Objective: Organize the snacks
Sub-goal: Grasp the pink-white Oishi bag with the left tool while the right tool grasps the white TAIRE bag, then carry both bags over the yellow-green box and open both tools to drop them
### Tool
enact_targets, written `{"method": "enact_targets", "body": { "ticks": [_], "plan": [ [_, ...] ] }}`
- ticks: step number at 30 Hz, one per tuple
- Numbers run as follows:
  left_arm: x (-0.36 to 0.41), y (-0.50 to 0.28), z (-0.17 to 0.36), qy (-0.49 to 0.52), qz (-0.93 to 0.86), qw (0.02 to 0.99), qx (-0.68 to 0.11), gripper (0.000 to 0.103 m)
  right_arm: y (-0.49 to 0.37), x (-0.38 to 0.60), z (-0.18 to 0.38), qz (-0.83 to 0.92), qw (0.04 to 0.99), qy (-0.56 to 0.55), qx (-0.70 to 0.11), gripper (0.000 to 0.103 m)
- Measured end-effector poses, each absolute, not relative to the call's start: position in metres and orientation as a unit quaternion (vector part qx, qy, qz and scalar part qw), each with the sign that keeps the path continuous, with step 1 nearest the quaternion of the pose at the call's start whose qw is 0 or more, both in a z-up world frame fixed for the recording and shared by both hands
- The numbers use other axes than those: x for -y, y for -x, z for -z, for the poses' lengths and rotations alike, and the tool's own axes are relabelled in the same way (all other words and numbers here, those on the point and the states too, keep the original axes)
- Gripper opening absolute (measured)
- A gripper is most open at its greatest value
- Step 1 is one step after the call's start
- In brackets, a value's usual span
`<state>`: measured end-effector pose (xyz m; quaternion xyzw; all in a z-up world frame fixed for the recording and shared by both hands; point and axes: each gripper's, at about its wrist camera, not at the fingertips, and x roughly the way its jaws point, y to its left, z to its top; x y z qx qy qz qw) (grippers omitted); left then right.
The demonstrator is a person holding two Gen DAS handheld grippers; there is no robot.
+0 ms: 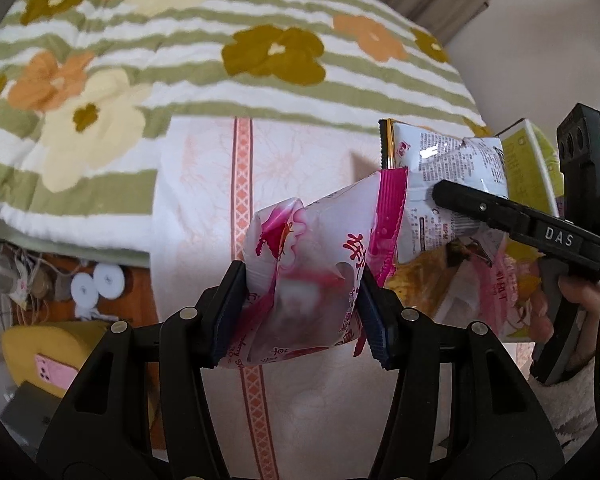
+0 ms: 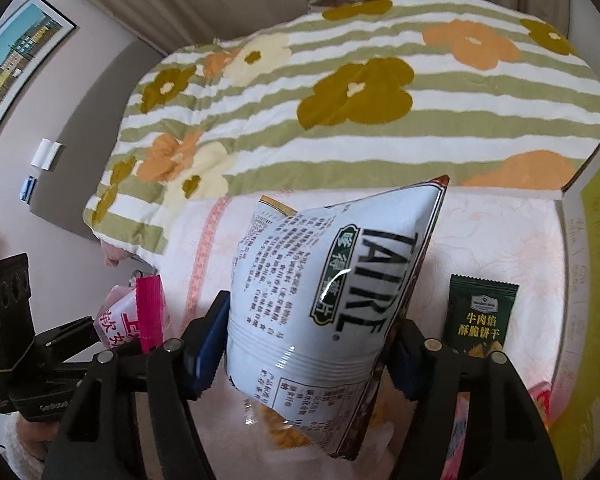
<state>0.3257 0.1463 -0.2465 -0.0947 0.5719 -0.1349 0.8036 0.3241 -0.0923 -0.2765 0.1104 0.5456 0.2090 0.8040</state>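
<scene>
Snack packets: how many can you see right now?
3 clearly: a pink packet in the left gripper, a white bag in the right gripper, and a dark green packet on the bed. More may hide underneath.

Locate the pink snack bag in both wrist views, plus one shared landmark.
Left wrist: pink bag at lower centre, clamped in the left gripper.
Right wrist: pink bag at lower left, beside the white bag that the right gripper holds.
Shared landmark: the flowered blanket across the top of both.
</scene>
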Motion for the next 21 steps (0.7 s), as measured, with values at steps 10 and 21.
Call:
{"method": "enact_targets", "body": {
  "ticks": [10, 21],
  "plan": [
    [-0.117, -0.321, 0.176, 0.06, 0.173, 0.837, -0.516, 0.05, -0.285, 0.128, 0.2, -0.183, 0.844, -0.131, -0.486, 0.064],
    [-0.014, -0.313, 0.112, 0.036, 0.213, 0.864, -0.456, 0.05, -0.26, 0.228, 0.14, -0.161, 0.879, -0.149, -0.424, 0.064]
  ]
}}
